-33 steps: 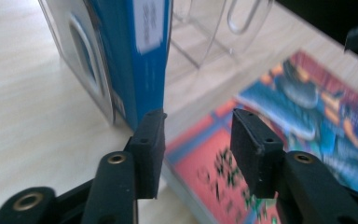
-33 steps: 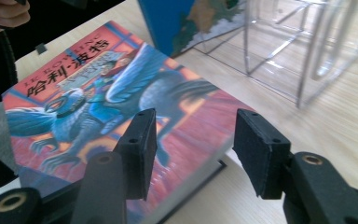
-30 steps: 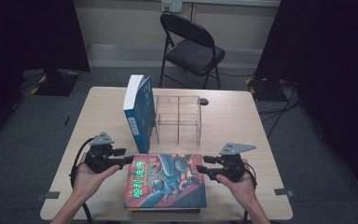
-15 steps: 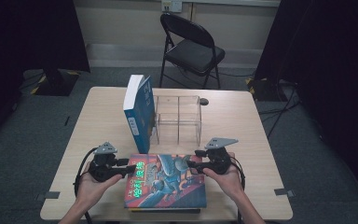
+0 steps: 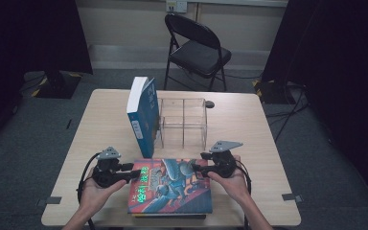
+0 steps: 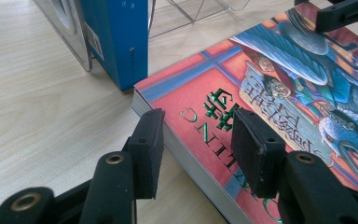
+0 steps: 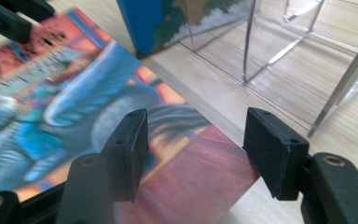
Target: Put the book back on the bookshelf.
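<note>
A colourful book (image 5: 172,189) lies flat at the table's near edge. My left gripper (image 5: 136,173) is at its left edge. In the left gripper view the left gripper (image 6: 196,126) is open astride the book (image 6: 261,79): one jaw stands over the table, the other over the cover, and neither pad presses. Its jaws have just been closing a little. My right gripper (image 5: 195,167) is at the book's far right corner. There the right gripper (image 7: 196,126) is open, one jaw over the book (image 7: 51,93), the other over bare wood, its jaws just opening.
A blue book (image 5: 143,115) stands upright against a clear acrylic organizer (image 5: 182,122) just beyond the flat book. A small dark object (image 5: 210,104) lies behind the organizer. A black folding chair (image 5: 196,48) stands past the table's far edge.
My right gripper has moved left and slightly down onto the book's far right corner. The left gripper has shifted a little toward the near edge. The books and organizer have not moved.
</note>
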